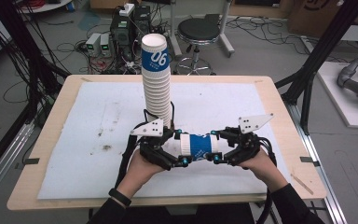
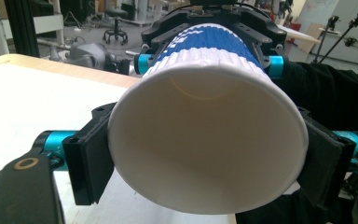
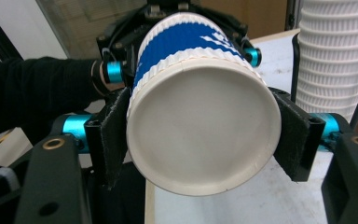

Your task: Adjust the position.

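Nearest the person, both hands hold a single paper cup (image 1: 196, 145) level above the desk (image 1: 51, 154), lying on its side between them; the left tool (image 1: 182, 148) is clamped on the open rim end, its pads (image 2: 91, 163) pressing the mouth into a slight oval, while the right tool (image 1: 213, 146) grips the closed base end, narrow, pads (image 3: 112, 140) snug against the ribbed wall; the cup is thus pinched at both ends. The step in hand looks like passing the cup from one tool to the other, or turning it upright for stacking; to do it well, I judge only one tool should let go at a time, and the rim-side grip should stay light, since the thin lip buckles easily; the base end is stiffer and the safer place to carry from. Just beyond the left tool stands the tall stack of cups (image 1: 157, 84), upright on the white mat (image 1: 98, 116); a gentle, straight approach from above would avoid toppling that slender column.
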{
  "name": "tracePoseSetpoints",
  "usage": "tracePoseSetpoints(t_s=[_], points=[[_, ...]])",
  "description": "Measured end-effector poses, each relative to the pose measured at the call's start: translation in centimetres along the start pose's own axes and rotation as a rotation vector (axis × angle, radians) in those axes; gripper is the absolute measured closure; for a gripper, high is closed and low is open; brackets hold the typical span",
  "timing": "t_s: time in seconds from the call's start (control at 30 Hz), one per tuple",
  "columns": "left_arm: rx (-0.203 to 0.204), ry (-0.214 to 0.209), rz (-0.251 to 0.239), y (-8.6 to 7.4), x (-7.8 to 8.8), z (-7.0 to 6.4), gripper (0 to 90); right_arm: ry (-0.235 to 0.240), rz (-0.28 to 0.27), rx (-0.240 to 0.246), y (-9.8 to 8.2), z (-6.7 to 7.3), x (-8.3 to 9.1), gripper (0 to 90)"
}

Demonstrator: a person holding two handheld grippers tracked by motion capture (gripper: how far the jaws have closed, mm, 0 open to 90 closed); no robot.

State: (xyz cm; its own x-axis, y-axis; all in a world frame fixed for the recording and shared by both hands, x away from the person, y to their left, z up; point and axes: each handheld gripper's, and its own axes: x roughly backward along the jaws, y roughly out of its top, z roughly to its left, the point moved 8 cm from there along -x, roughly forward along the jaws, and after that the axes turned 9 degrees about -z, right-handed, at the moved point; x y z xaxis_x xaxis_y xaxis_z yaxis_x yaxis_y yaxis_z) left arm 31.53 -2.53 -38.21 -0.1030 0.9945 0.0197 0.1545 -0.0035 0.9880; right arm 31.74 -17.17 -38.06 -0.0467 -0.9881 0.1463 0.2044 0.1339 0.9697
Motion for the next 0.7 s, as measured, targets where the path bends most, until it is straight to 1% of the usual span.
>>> tracePoseSetpoints(t_s=[0.03,0.07,0.1,0.17,0.2,0.23,0.27,0.3,0.33,0.37,0.4,0.43,0.47,0.53,0.63,0.7], points=[[0.000,-0.002,0.007,0.0,0.0,0.0,19.0,0.001,0.005,-0.002,-0.1,0.0,0.0,28.4],[-0.010,-0.002,0.029,0.0,0.0,-0.1,19.2,-0.004,0.013,-0.001,-0.1,0.0,0.0,25.7],[-0.018,0.001,0.042,0.0,-0.1,-0.1,19.3,-0.014,0.031,-0.002,-0.2,-0.1,0.0,22.2],[-0.034,0.011,0.080,-0.2,-0.2,-0.2,19.5,-0.032,0.060,0.016,-0.2,-0.1,0.0,21.6],[-0.039,0.016,0.104,-0.3,-0.3,-0.2,19.6,-0.042,0.074,0.030,-0.1,0.0,0.1,21.6],[-0.056,0.025,0.144,-0.5,-0.3,-0.2,19.6,-0.041,0.086,0.044,0.0,0.1,0.1,21.6],[-0.069,0.026,0.167,-0.6,-0.4,-0.2,19.6,-0.046,0.103,0.063,0.1,0.3,0.2,21.6],[-0.090,0.035,0.209,-0.9,-0.5,-0.3,19.6,-0.056,0.120,0.082,0.2,0.3,0.2,21.6],[-0.102,0.040,0.233,-1.0,-0.6,-0.3,19.7,-0.069,0.162,0.114,0.1,0.4,0.2,21.6],[-0.117,0.042,0.260,-1.1,-0.7,-0.4,19.6,-0.075,0.192,0.135,0.0,0.5,0.1,21.6],[-0.124,0.040,0.271,-1.2,-0.8,-0.4,19.7,-0.083,0.230,0.161,-0.3,0.6,0.1,21.6],[-0.124,0.037,0.275,-1.2,-0.9,-0.5,19.7,-0.084,0.266,0.177,-0.5,0.6,0.0,21.6],[-0.121,0.034,0.271,-1.2,-0.9,-0.5,19.7,-0.086,0.291,0.196,-0.8,0.7,-0.1,21.7],[-0.120,0.036,0.276,-1.3,-0.9,-0.5,19.7,-0.088,0.330,0.209,-1.3,0.8,-0.5,21.7],[-0.119,0.036,0.273,-1.2,-0.9,-0.5,19.7,-0.095,0.369,0.223,-1.9,0.6,-0.7,23.1],[-0.113,0.030,0.265,-1.2,-0.9,-0.5,19.7,-0.096,0.378,0.231,-2.1,0.5,-0.8,28.2]])
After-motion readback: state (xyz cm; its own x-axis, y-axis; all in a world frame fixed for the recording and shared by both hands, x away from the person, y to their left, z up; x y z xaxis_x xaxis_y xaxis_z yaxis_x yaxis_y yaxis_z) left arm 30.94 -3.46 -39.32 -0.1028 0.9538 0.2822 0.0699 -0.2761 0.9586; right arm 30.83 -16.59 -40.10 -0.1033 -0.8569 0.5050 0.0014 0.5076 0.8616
